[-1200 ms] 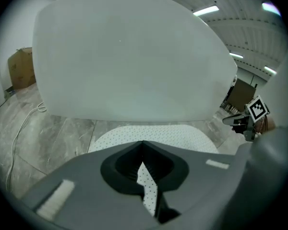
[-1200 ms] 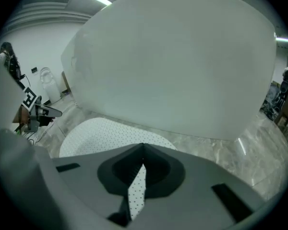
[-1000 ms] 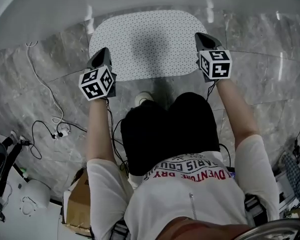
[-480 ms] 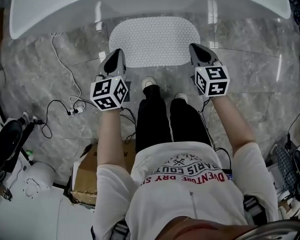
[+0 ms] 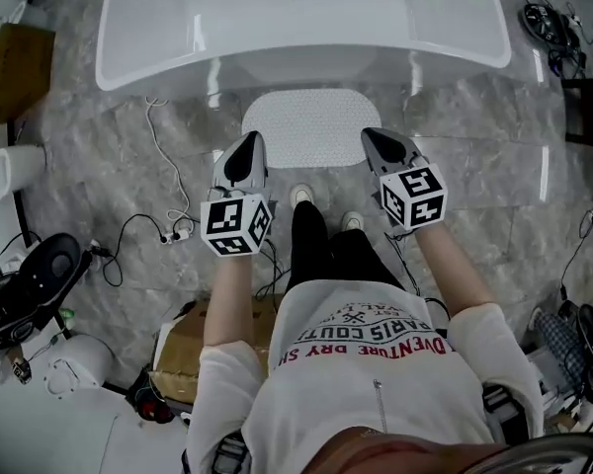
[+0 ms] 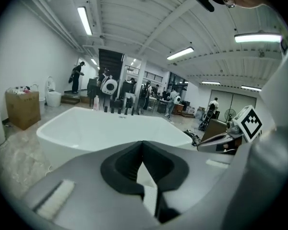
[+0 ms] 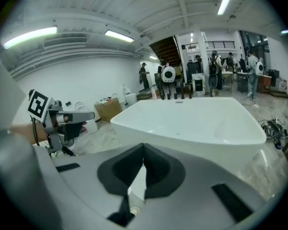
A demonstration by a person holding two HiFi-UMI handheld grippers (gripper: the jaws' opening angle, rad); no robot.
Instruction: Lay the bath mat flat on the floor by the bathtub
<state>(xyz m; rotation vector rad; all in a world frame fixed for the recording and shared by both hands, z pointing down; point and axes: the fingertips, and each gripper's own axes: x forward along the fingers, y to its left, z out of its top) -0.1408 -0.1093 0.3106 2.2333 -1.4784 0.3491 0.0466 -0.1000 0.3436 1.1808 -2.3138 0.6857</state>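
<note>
we're up higher than a second ago: the view has pulled back from a close crouch over the bath mat (image 5: 311, 127), and now the whole white bathtub (image 5: 296, 28) fits in the head view. the mat looks smaller but sits as it did, flat on the marble floor (image 5: 474, 166), its far edge tight against the tub's side, just ahead of the person's shoes (image 5: 300, 195). the left gripper (image 5: 248, 146) and right gripper (image 5: 376, 141) have lifted off the mat's near corners; both have their jaws pressed together with nothing between them. from above their tips cover the mat's two near corners, so those corners are hidden. in both gripper views the mat is blocked by the gripper bodies, and only the tub shows beyond. a white cable (image 5: 158, 166) trails on the floor at left.
</note>
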